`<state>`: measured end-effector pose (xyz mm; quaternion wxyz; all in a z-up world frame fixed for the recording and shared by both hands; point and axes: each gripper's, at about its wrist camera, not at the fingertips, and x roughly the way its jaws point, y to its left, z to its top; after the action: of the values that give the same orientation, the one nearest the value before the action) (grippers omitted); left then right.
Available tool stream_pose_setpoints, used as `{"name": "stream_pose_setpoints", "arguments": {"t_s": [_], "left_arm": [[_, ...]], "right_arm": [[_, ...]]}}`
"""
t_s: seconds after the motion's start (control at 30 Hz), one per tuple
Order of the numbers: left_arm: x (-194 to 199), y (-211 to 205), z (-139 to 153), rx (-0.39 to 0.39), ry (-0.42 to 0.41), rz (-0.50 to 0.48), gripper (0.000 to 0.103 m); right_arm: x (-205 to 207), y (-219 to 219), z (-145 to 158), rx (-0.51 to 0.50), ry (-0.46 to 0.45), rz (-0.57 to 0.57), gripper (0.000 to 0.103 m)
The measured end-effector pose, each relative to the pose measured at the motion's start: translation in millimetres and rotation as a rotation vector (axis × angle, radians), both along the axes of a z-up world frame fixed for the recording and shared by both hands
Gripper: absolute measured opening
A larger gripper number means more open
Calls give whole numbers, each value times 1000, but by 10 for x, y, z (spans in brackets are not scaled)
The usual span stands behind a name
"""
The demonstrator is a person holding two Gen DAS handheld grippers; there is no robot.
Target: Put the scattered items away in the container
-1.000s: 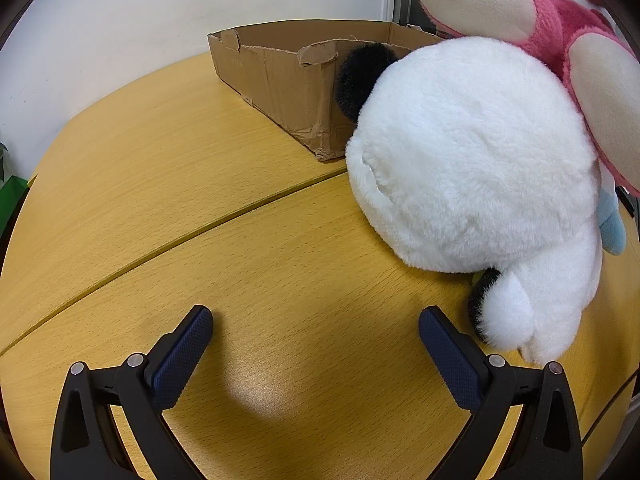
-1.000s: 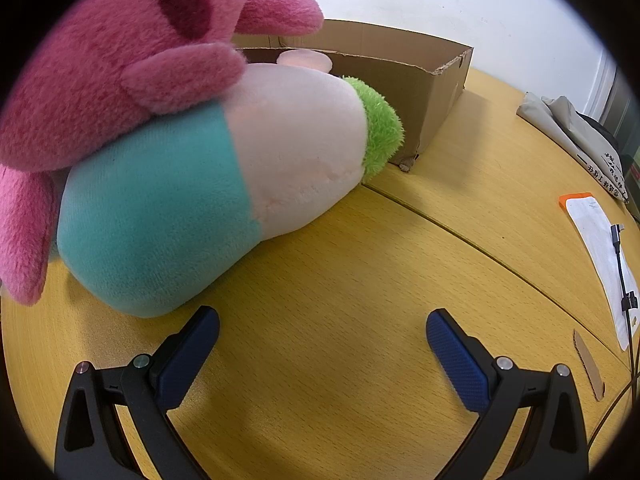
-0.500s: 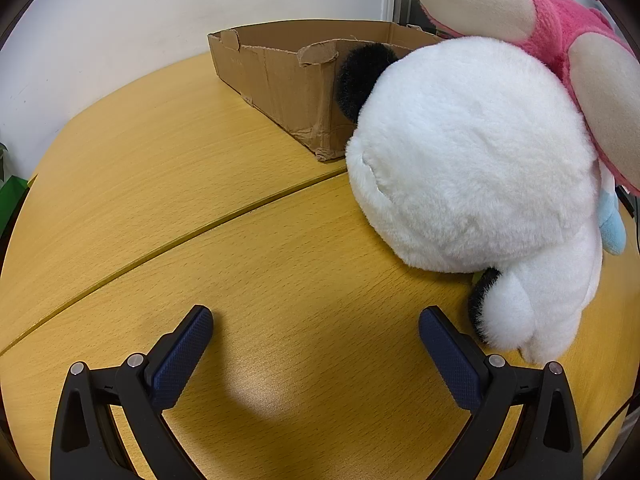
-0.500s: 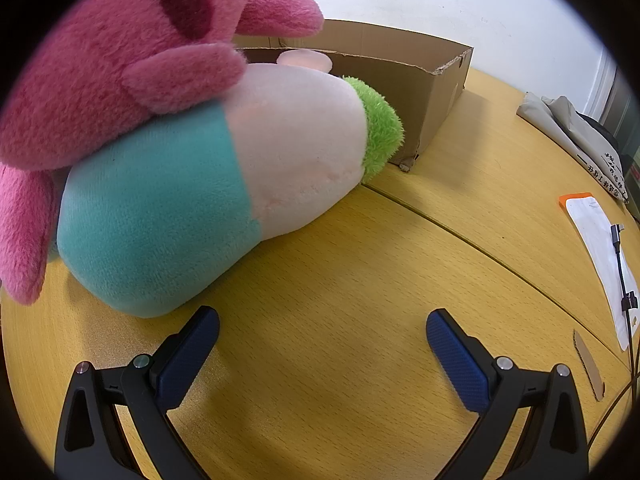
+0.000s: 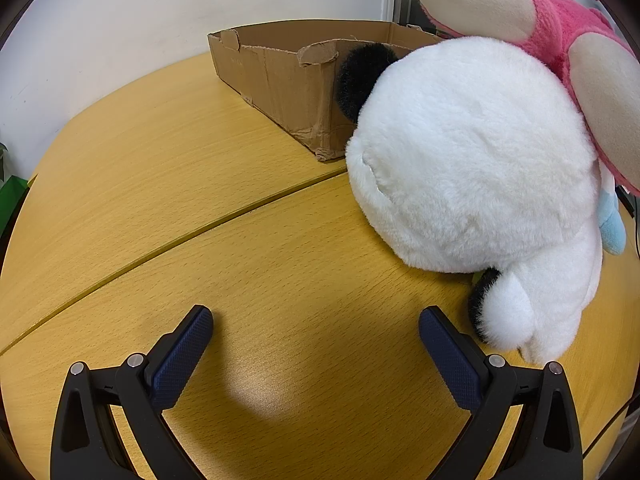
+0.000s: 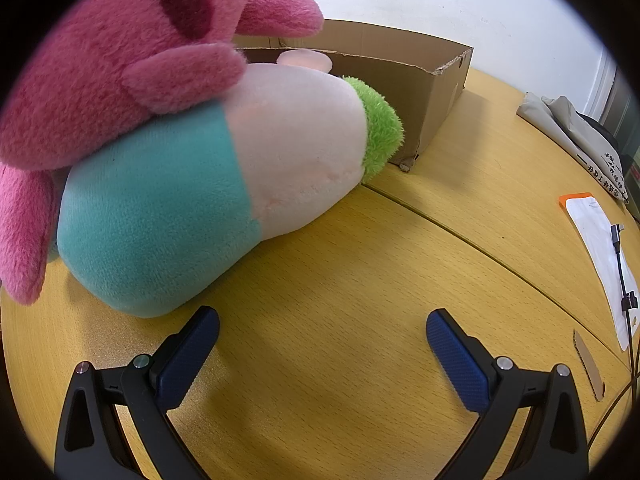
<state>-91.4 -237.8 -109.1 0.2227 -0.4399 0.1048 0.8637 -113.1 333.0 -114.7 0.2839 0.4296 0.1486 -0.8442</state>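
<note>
Left wrist view puts the shallow brown cardboard box in the upper middle of the frame, torn along its rim, with its inside mostly hidden from this angle. A large white plush toy with black patches lies on the table at the right of the frame, just beside the box's near corner, and a pink plush toy with cream soles rests on top of it in the upper right. A bit of pale blue plush peeks out at the right edge. The left gripper sits at the bottom of the frame with its blue-padded fingers spread wide apart over bare wood, holding nothing.

In the right wrist view, the same box stands in the upper middle, and a pale pink rounded plush part shows just over its near wall; whether it lies inside cannot be told. A teal and pale pink plush toy with a green fuzzy end lies on the table at the left, the green end near the box's corner, with the pink plush toy draped over it. The right gripper is likewise spread open and empty at the bottom.

The yellow wooden table has a curved seam across it. At the right edge lie a white pouch with an orange top, a dark cable and a beige folded cloth. A white wall stands behind.
</note>
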Motion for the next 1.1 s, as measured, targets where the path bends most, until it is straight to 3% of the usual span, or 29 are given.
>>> {"name": "stream_pose_setpoints", "arguments": {"t_s": [0.43,0.83,1.1], "left_arm": [[10,-3,4,0,0,4,103],[369,48,54,-2,2,205,103],[674,133,106,4,2,306,103]], "right_arm": [[1,0,0,0,0,0,103],[0,-1,0,0,0,-3,103],[-41,-107,-16,-1,0,-188,103]]}}
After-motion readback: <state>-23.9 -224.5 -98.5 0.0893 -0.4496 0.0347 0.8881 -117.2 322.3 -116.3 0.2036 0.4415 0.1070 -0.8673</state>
